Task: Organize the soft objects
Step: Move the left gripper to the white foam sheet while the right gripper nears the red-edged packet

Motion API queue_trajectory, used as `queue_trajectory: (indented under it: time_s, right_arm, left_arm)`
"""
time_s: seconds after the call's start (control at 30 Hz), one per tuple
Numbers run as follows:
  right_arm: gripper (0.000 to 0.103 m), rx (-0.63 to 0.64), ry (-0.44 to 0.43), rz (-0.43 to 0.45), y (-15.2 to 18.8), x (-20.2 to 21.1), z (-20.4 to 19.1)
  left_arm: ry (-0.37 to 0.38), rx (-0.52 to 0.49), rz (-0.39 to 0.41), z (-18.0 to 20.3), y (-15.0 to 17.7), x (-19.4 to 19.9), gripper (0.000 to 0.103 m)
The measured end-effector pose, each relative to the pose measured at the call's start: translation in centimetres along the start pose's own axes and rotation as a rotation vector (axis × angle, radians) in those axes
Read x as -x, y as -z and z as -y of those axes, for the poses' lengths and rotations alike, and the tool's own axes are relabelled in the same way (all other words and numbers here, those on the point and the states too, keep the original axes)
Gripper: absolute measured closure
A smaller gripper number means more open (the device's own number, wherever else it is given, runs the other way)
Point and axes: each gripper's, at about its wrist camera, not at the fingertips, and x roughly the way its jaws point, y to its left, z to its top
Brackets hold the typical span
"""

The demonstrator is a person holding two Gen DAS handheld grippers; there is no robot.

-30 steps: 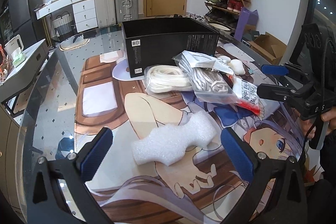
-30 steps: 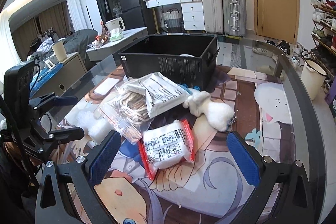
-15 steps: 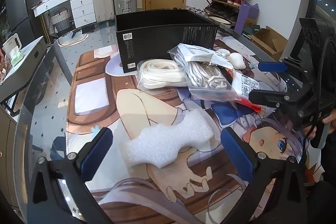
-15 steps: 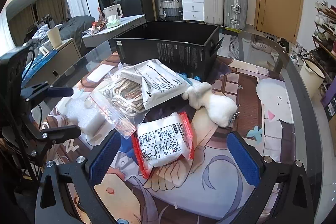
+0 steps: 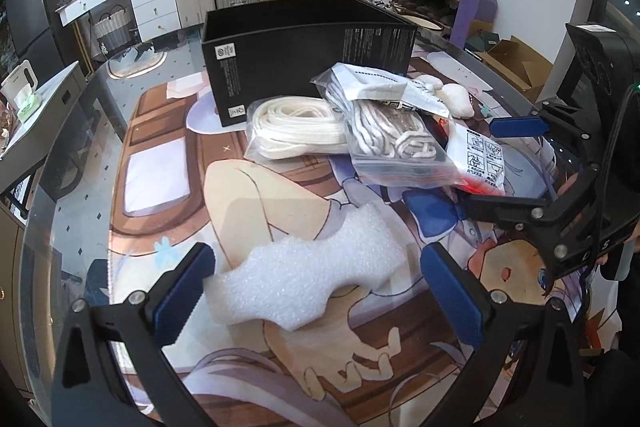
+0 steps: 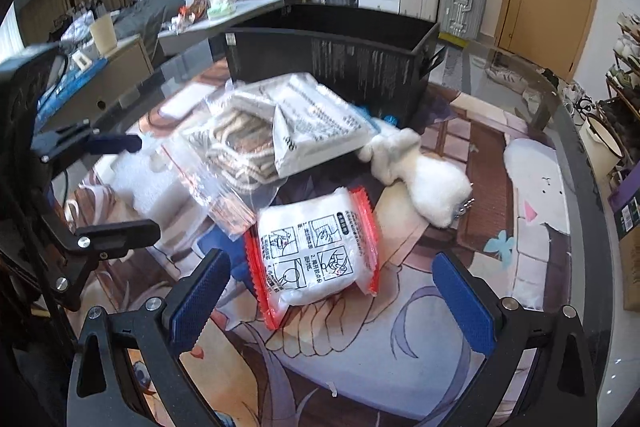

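1. At the bottom of the left wrist view, the left hand-held gripper (image 5: 316, 291) has its blue-padded fingers spread wide apart, one on each side of the white foam piece (image 5: 308, 281) that lies flat on the printed mat of the glass worktop (image 5: 80, 187); the left pad sits just beside the foam's end, and contact cannot be told.
2. Above the foam, in the middle of that frame, a clear bag of cream cord (image 5: 296, 133) lies against a zip bag of grey-white rope (image 5: 394, 147), with a white printed pouch (image 5: 380, 87) resting on top of the rope bag.
3. Behind them, upper centre, stands the open black box (image 5: 308, 51).
4. At the right edge, the right hand-held gripper (image 5: 504, 167) reaches in, its fingers apart, near a red-edged packet (image 5: 480, 159).
5. At the bottom of the right wrist view, the right hand-held gripper (image 6: 332, 297) is spread wide, the red-edged packet (image 6: 316, 255) lying between and just ahead of its pads, untouched.
6. Right of centre lies a white plush toy (image 6: 428, 183); the zip bag of rope (image 6: 240, 147) and the pouch (image 6: 316, 123) are stacked at centre, before the black box (image 6: 332, 63).
7. At the left edge, the left hand-held gripper (image 6: 120, 183) shows open over the foam (image 6: 160, 183).
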Motion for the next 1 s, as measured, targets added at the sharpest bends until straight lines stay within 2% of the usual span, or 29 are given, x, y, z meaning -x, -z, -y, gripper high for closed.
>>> queue_trajectory:
  time_s: [0.13,0.73,0.93,1.0]
  right_arm:
    - [0.001,-0.005,-0.007,-0.031,-0.2,-0.8,0.0]
    - [0.002,-0.006,0.008,-0.024,-0.2,-1.4,0.6]
    - [0.018,0.019,-0.006,-0.008,-0.1,-0.8,0.1]
    - [0.032,0.023,-0.012,-0.001,-0.1,-0.6,0.0]
  left_arm:
    - [-0.012,0.015,-0.016,-0.2,0.0,-0.4,0.0]
    - [-0.058,0.019,-0.04,-0.6,0.4,-0.8,0.0]
    - [-0.056,0.014,-0.039,-0.7,0.6,-0.7,0.0]
    - [-0.055,0.013,-0.038,-0.8,0.7,-0.6,0.0]
